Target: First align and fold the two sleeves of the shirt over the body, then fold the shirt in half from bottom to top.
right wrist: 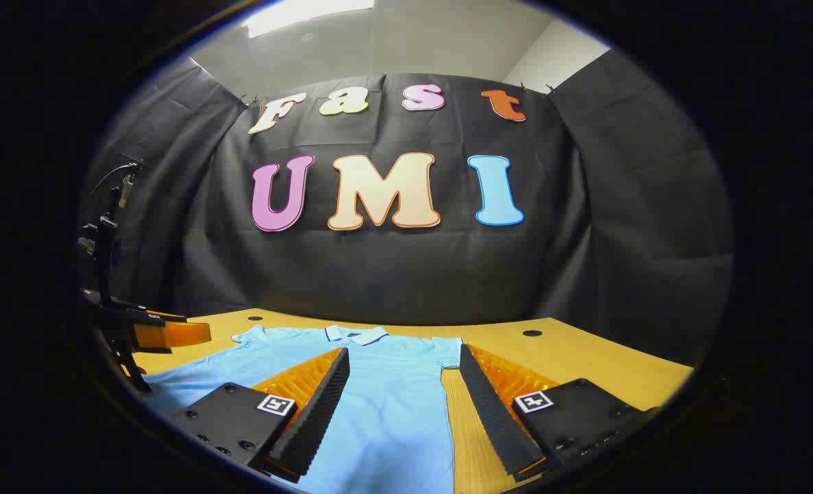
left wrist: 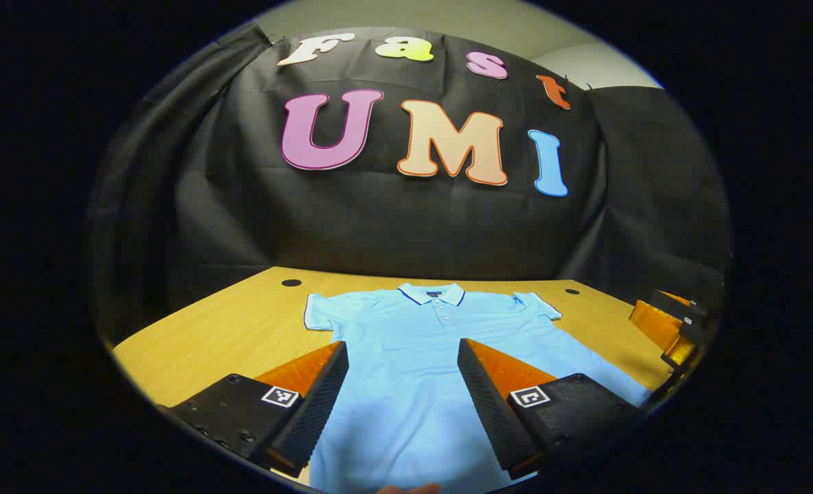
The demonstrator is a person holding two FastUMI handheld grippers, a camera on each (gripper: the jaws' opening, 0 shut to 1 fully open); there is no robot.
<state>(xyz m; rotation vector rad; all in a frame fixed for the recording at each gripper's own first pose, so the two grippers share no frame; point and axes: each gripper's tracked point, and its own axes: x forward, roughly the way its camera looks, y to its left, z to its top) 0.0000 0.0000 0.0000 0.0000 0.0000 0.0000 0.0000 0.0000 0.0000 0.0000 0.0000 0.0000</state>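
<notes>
A light blue polo shirt (left wrist: 406, 384) lies flat on the wooden table (left wrist: 228, 329), collar (left wrist: 432, 293) at the far side and both short sleeves spread out to the sides. My left gripper (left wrist: 403, 343) hovers open over the shirt's body, holding nothing. In the right gripper view the shirt (right wrist: 385, 398) runs from the centre to the left, and my right gripper (right wrist: 403, 353) stands open over its right side edge, near the right sleeve (right wrist: 447, 351). The right gripper (left wrist: 674, 329) also appears at the far right of the left gripper view.
The table has small round holes (left wrist: 291, 283) (right wrist: 532, 333) near its back corners. Black cloth walls close in the back and sides. The left gripper (right wrist: 159, 333) and its rig sit at the left edge of the right gripper view. Bare tabletop (right wrist: 584, 363) lies right of the shirt.
</notes>
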